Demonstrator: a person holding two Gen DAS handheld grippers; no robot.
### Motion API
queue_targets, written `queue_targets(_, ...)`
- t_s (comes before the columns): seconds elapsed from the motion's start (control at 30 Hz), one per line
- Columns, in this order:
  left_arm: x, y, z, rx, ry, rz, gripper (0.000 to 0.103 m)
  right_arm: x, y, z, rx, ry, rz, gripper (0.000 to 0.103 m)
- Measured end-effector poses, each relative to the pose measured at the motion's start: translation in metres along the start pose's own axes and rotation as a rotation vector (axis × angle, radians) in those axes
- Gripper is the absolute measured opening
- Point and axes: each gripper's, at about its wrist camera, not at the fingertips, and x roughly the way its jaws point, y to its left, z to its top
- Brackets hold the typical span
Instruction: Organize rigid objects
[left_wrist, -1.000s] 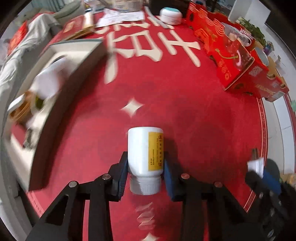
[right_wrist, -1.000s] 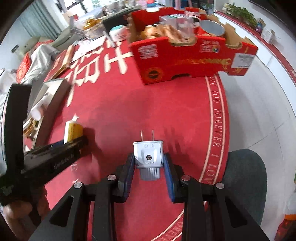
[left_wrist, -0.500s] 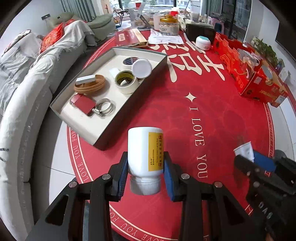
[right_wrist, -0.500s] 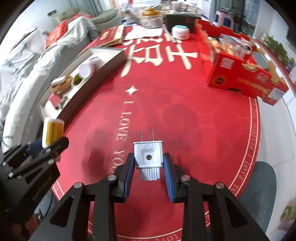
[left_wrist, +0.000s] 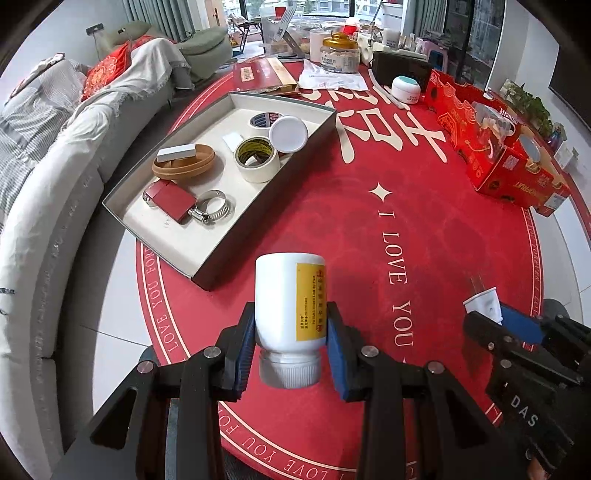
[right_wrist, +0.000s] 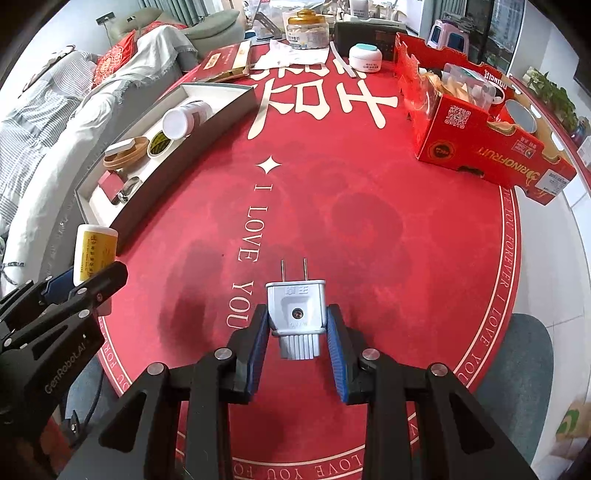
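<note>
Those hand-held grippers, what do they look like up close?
Both match: the left hand-held gripper and right hand-held gripper have matte black angular linkage arms, silver round pivot bolts and blue ribbed pads. White lettering marks their sides. No sleeves show.

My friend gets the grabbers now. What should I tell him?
Left gripper: shut on the white bottle, cap toward the camera, held above the red mat.
Right gripper: shut on the grey plug, prongs pointing forward.
The grey tray, ahead on the left, already holds tape rolls, a hose clamp, a red card case and another white bottle.
Left: probably put bottle and plug in the tray.
</note>
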Motion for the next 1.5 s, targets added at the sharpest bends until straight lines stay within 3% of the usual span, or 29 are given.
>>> queue_targets(1.5,0.010,-0.009,-0.003,0.037,0.038,0.005,0.038,0.014,-0.011,-0.002,0.044,0.045,0.021,0.032)
